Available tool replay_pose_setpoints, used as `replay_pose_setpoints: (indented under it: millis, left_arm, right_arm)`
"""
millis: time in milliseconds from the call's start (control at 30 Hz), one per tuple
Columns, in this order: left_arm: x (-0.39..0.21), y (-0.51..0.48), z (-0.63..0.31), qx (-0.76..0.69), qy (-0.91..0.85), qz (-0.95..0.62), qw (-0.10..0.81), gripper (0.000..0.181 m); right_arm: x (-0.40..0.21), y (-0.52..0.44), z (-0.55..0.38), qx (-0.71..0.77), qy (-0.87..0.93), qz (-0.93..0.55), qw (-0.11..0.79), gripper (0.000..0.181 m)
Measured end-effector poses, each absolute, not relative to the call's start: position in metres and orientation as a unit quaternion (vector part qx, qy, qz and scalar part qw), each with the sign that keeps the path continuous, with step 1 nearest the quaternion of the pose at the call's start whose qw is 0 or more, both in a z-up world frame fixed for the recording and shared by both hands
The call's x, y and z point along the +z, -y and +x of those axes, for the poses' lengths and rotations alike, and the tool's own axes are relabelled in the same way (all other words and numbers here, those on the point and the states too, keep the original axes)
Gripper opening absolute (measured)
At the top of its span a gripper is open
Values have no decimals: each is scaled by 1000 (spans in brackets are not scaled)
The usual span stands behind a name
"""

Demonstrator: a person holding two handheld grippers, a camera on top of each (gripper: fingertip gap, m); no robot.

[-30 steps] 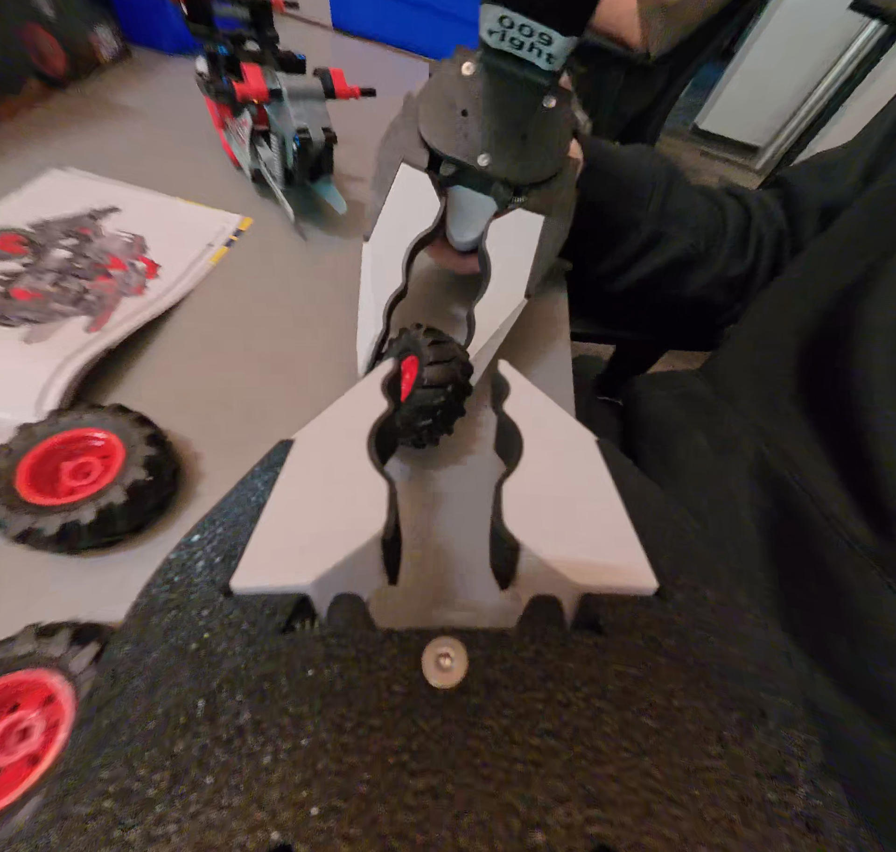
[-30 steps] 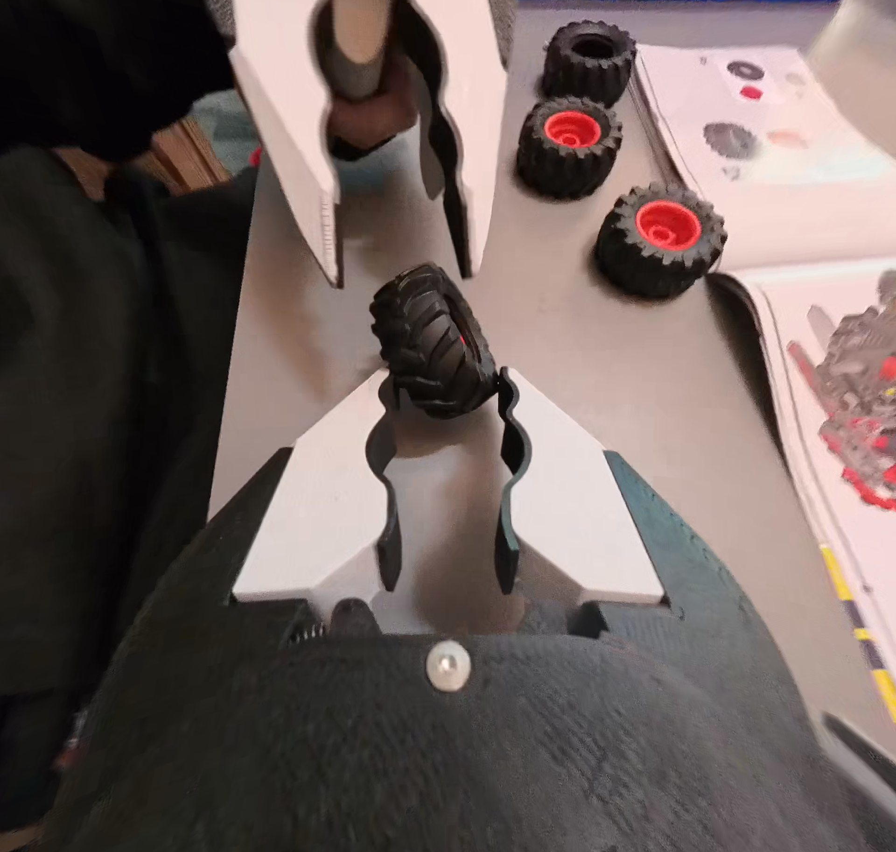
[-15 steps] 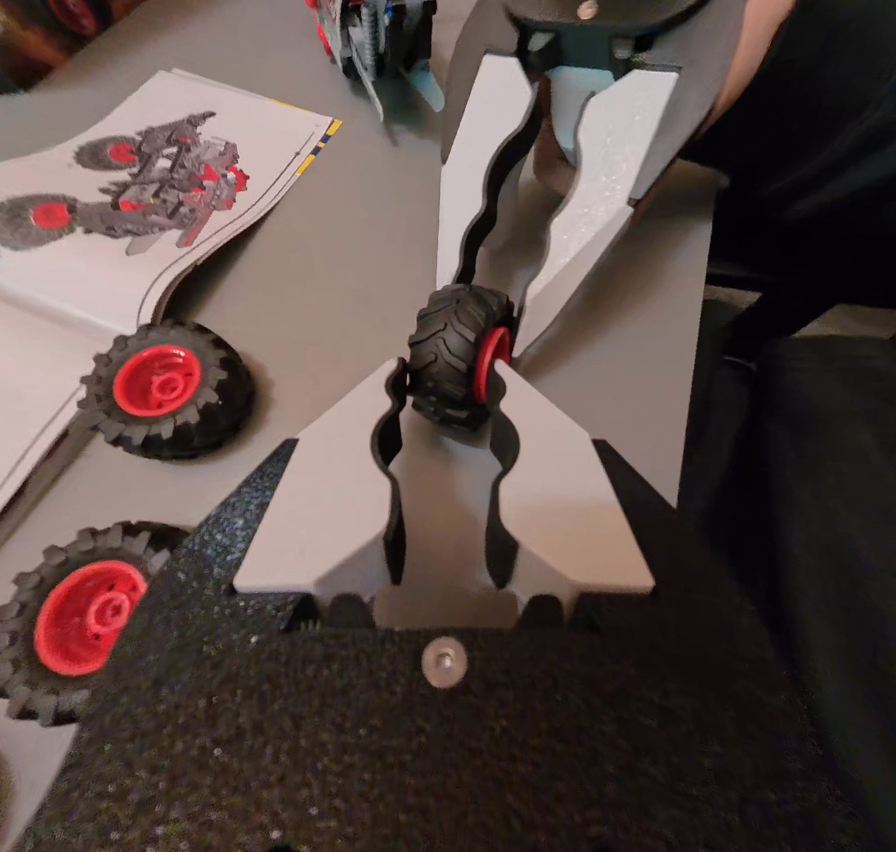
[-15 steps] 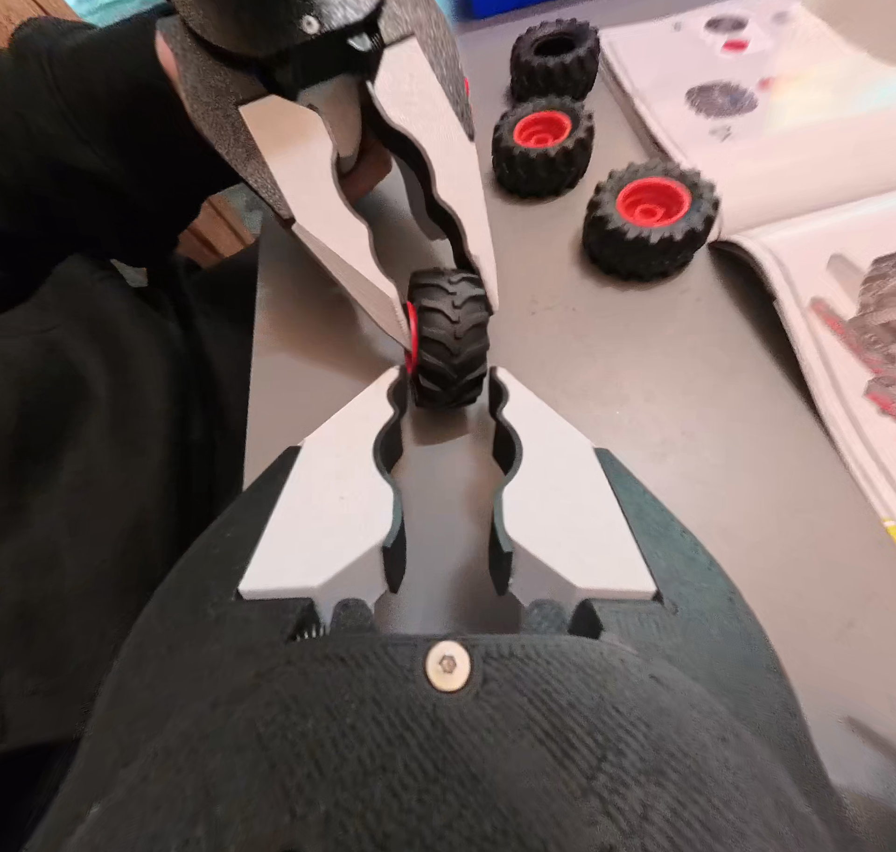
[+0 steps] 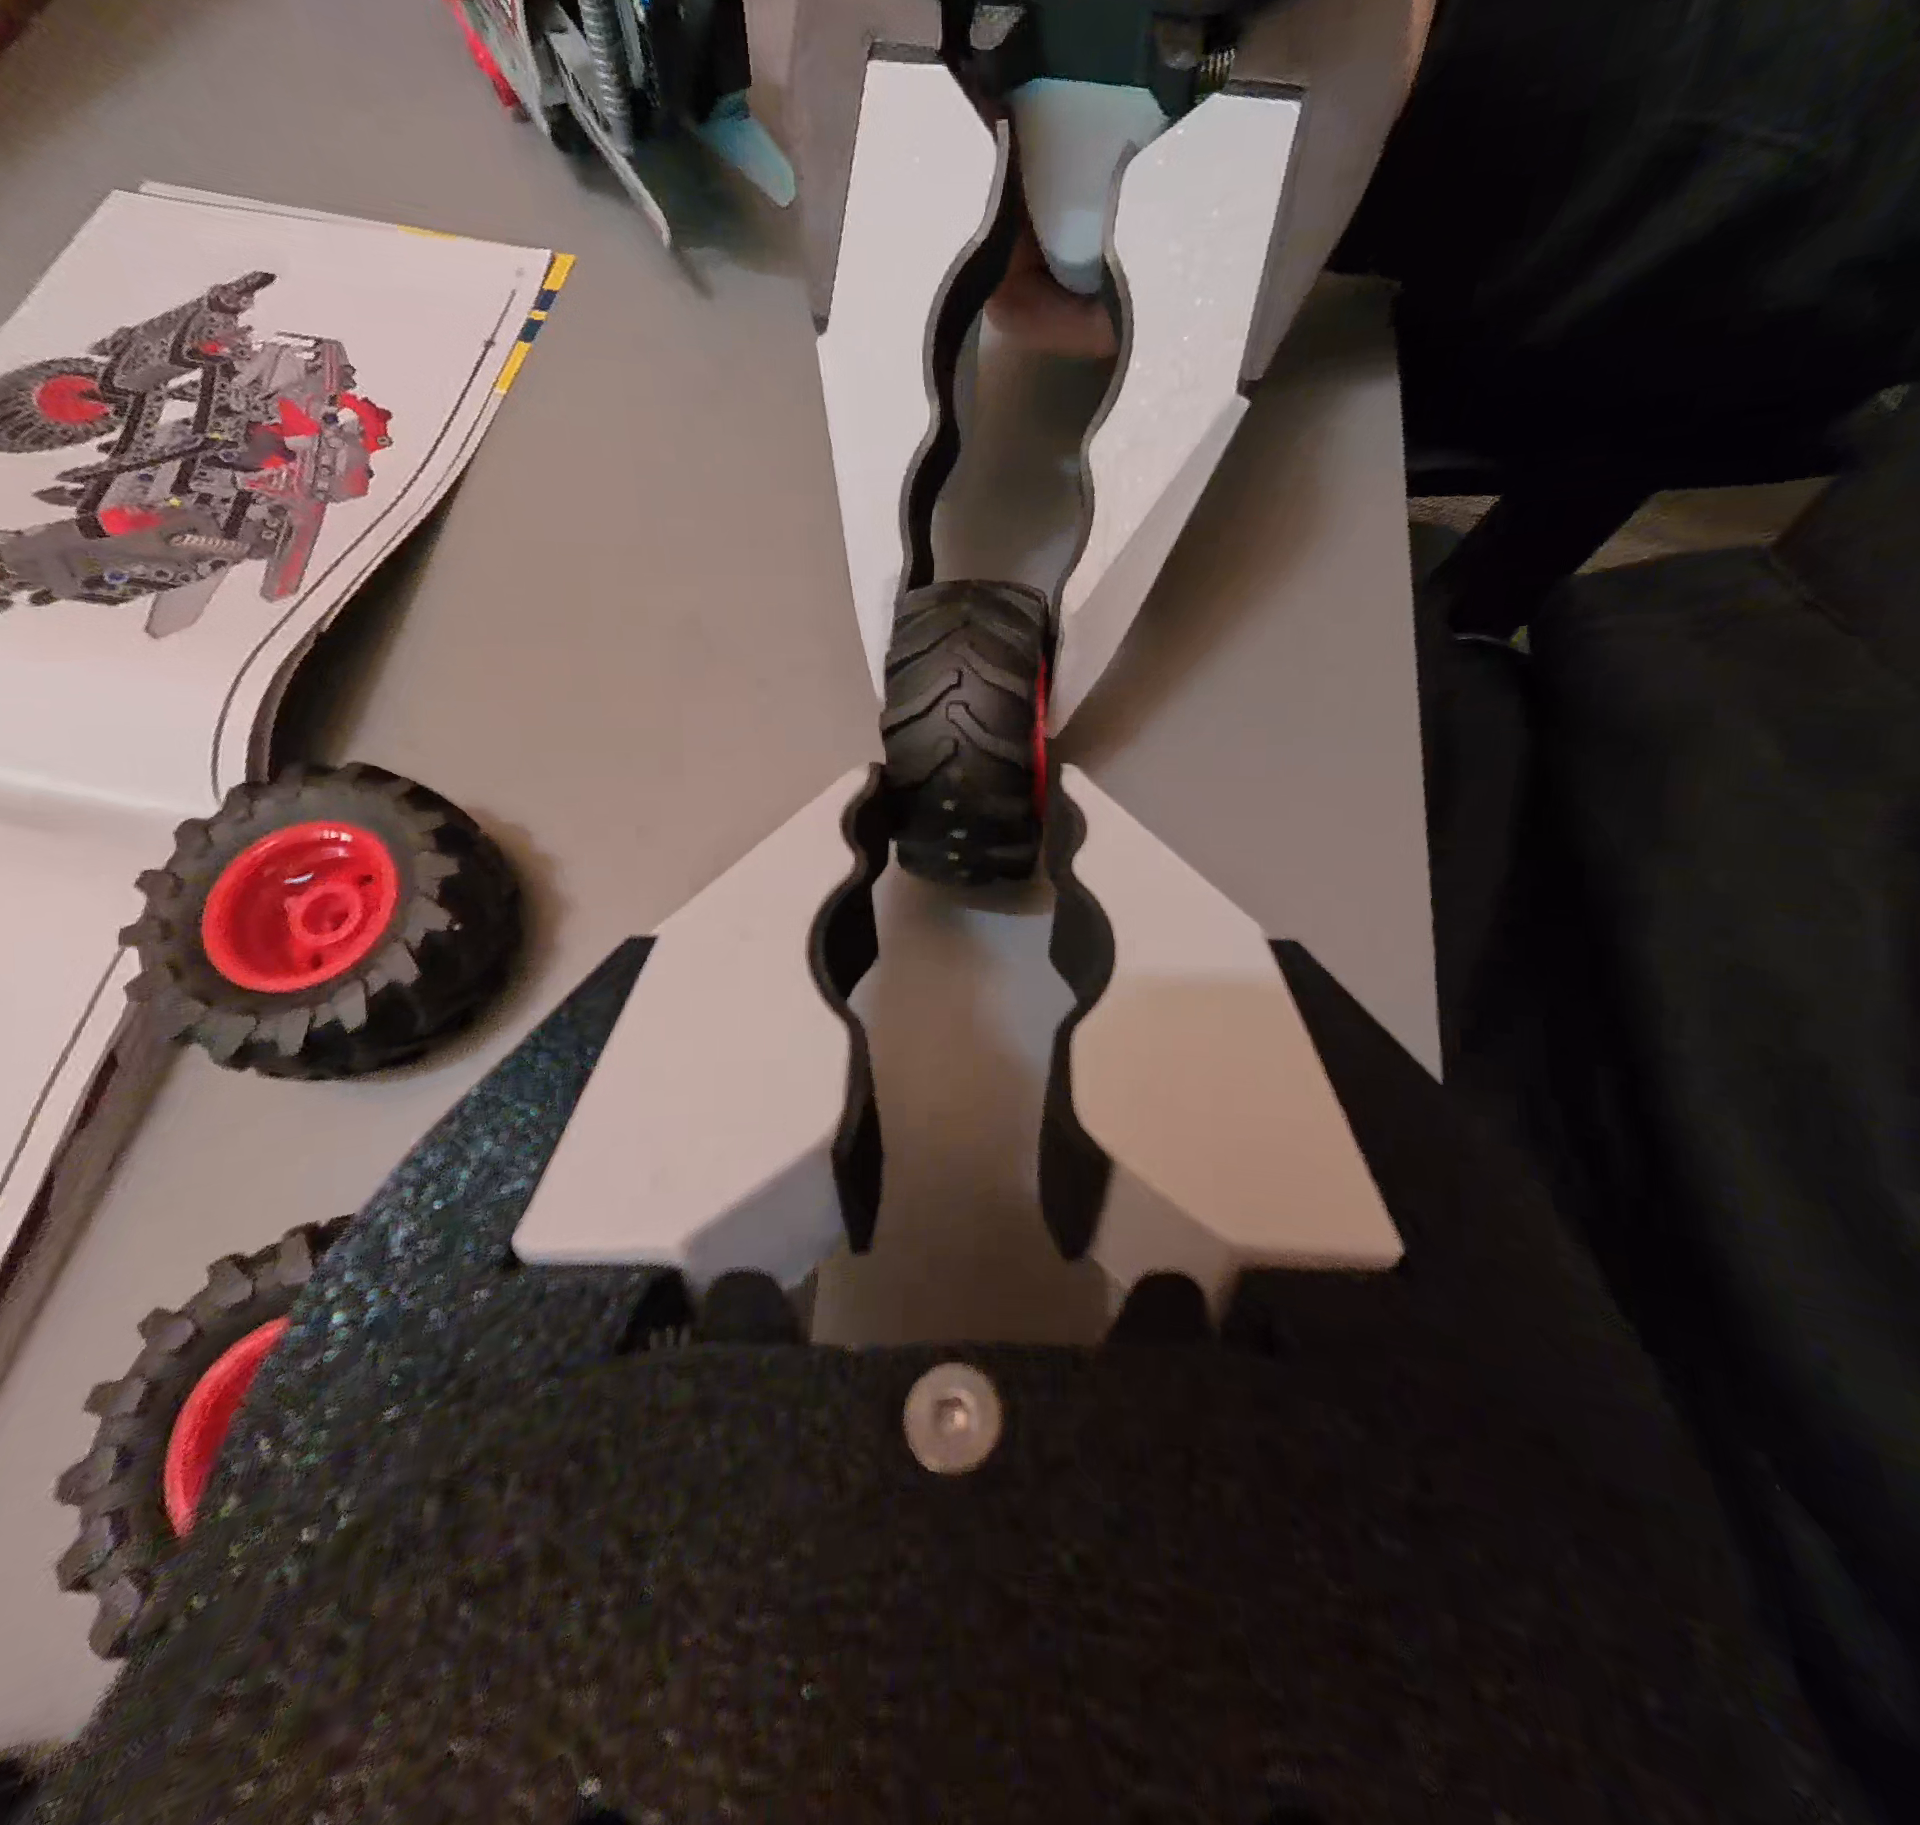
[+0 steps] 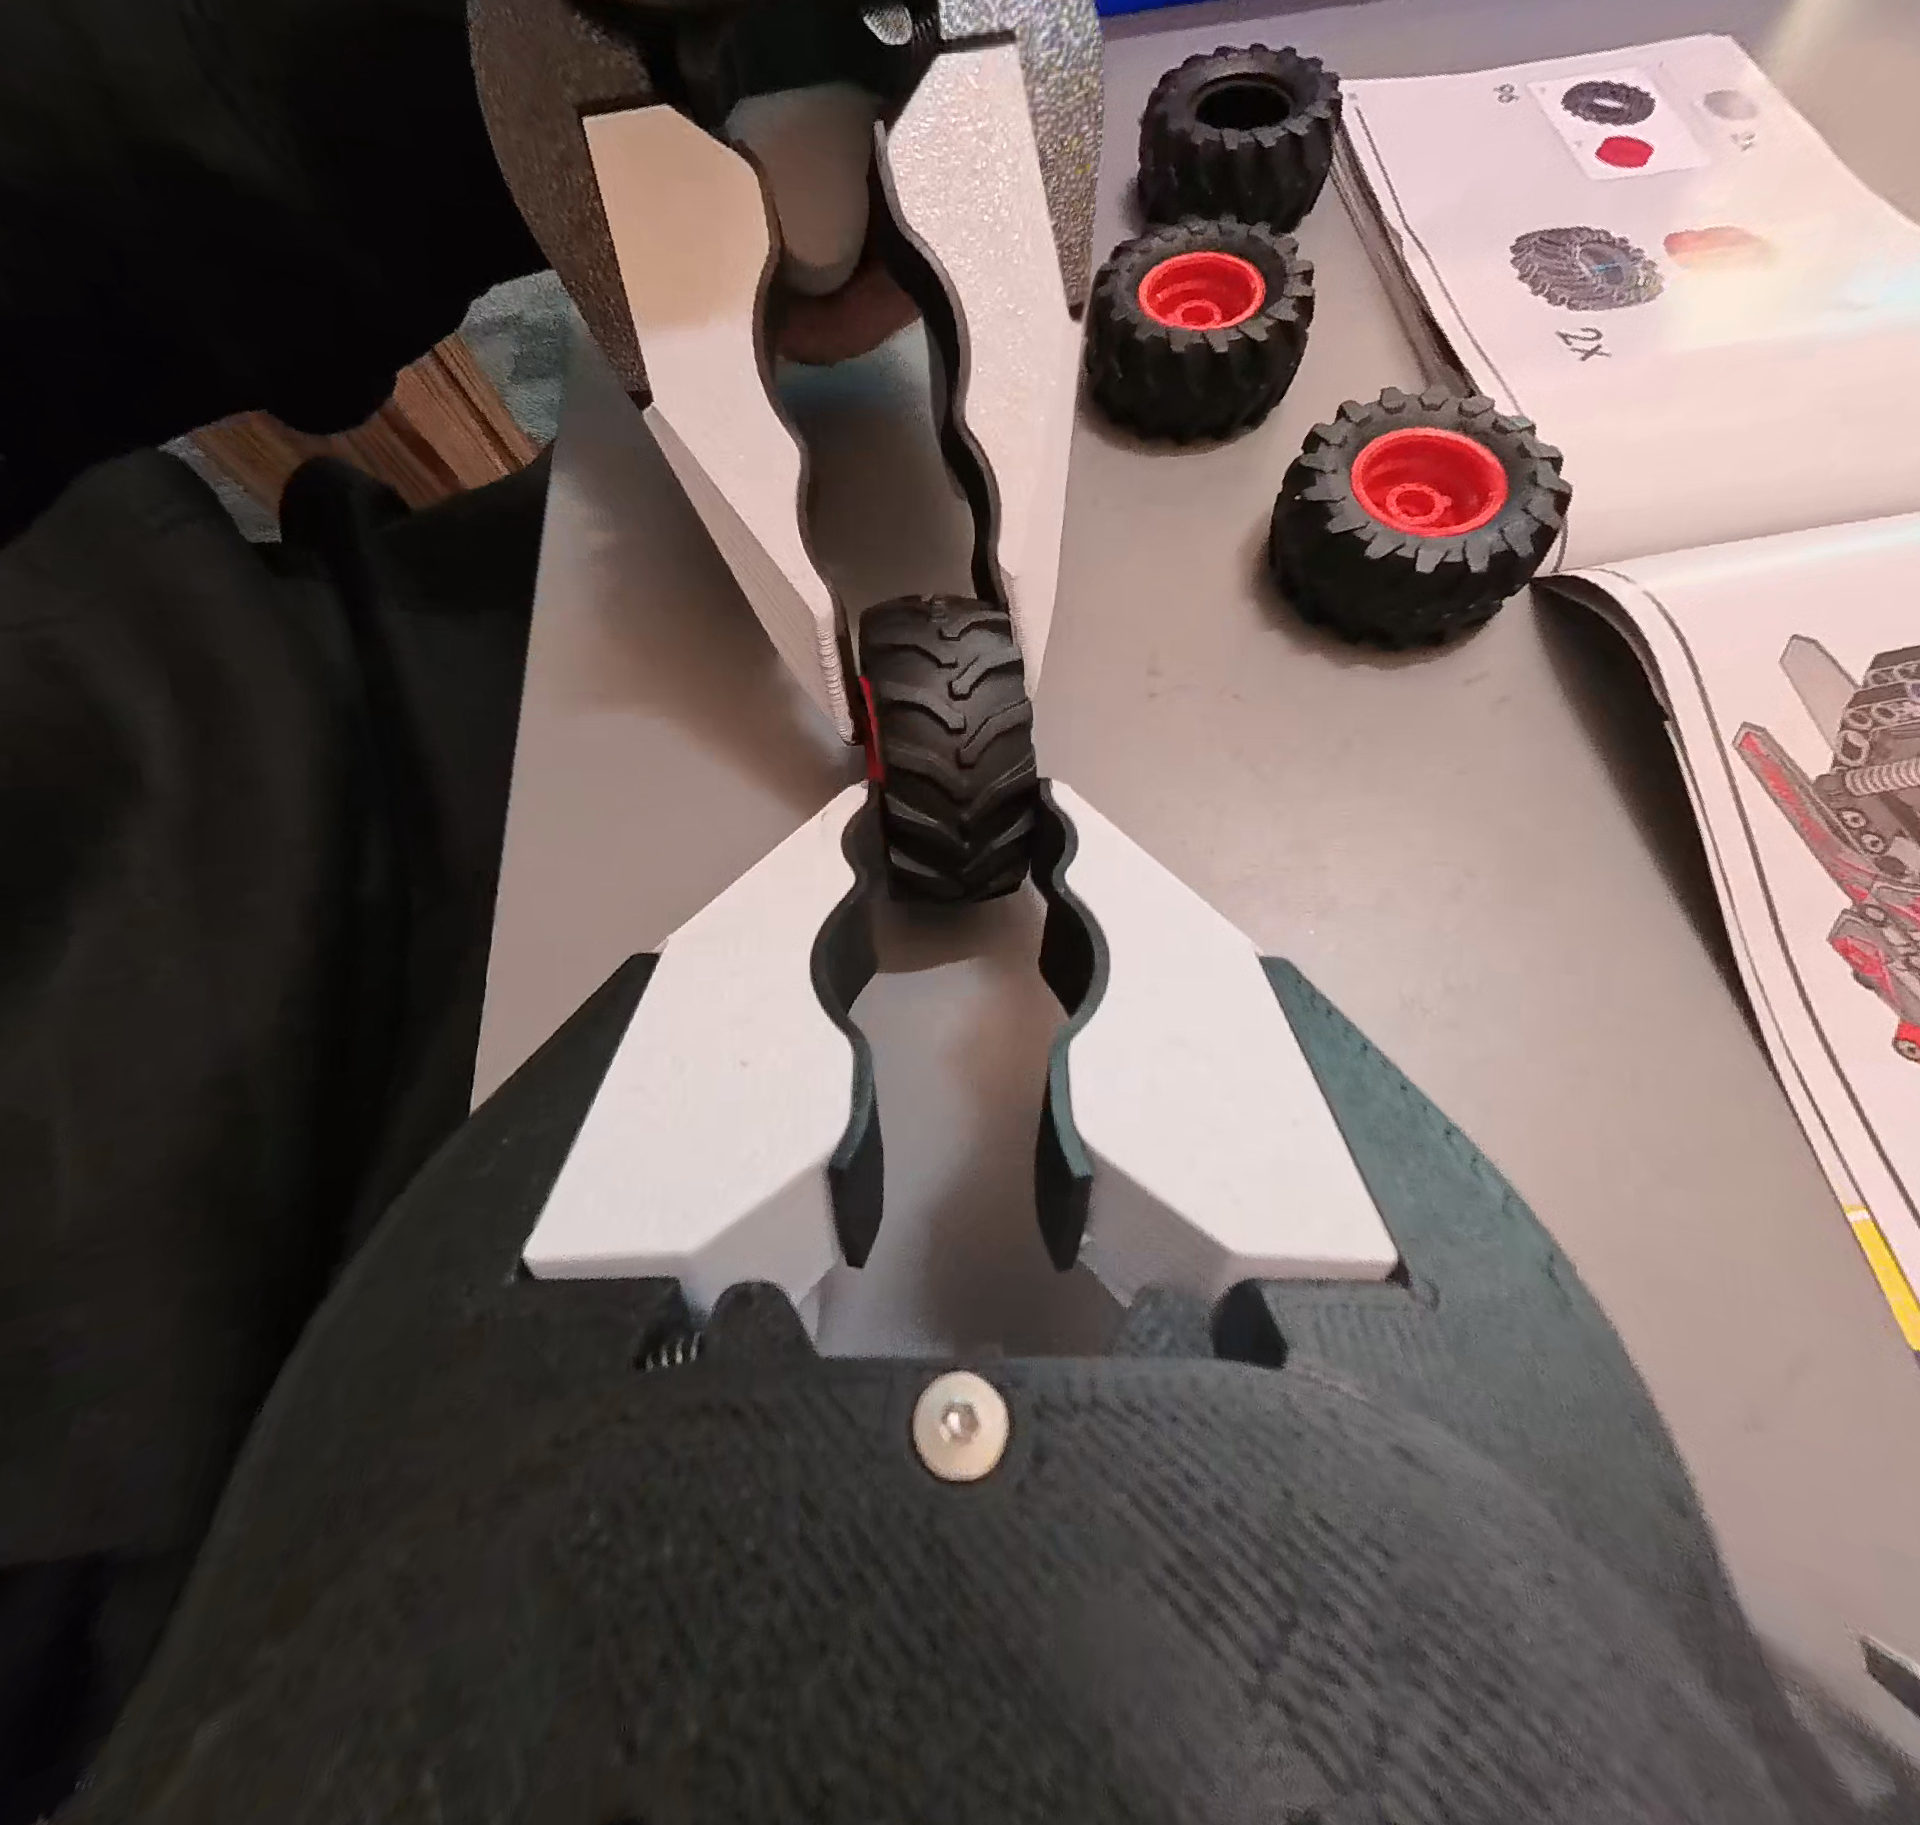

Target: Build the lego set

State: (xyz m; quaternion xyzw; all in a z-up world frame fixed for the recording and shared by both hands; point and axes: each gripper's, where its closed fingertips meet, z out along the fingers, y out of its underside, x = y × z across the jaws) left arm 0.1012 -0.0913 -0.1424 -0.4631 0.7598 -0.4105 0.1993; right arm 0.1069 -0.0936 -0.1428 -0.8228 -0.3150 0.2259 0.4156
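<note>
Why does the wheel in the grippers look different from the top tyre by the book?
The held wheel has a red hub at its side; the empty tyre has just a dark hole. The held wheel is pinched between both grippers' fingertips, tread towards the camera; the empty tyre lies flat on the table, untouched. The held wheel's tread has neat angled ribs; the empty tyre's has chunkier knobs. Both are black rubber.

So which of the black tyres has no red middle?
The farthest tyre, by the blue box. Its centre is an empty hole; the other wheels have red hubs.
</note>
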Motion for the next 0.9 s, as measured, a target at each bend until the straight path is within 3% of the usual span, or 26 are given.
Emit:
replay_pose_setpoints:
  millis: [333, 733, 900]
  left_arm:
    - [-146, 75, 109, -428, -710, -535, 163, 24]
    - [-148, 61, 119, -392, -678, -584, 215, 22]
    - [-146, 61, 117, -370, -703, -557, 243, 32]
  right_arm:
    - [-147, 74, 116, 211, 271, -843, 414, 24]
    - [-149, 61, 125, 175, 242, -855, 425, 23]
    - [-147, 64, 127, 214, 224, -855, 416, 25]
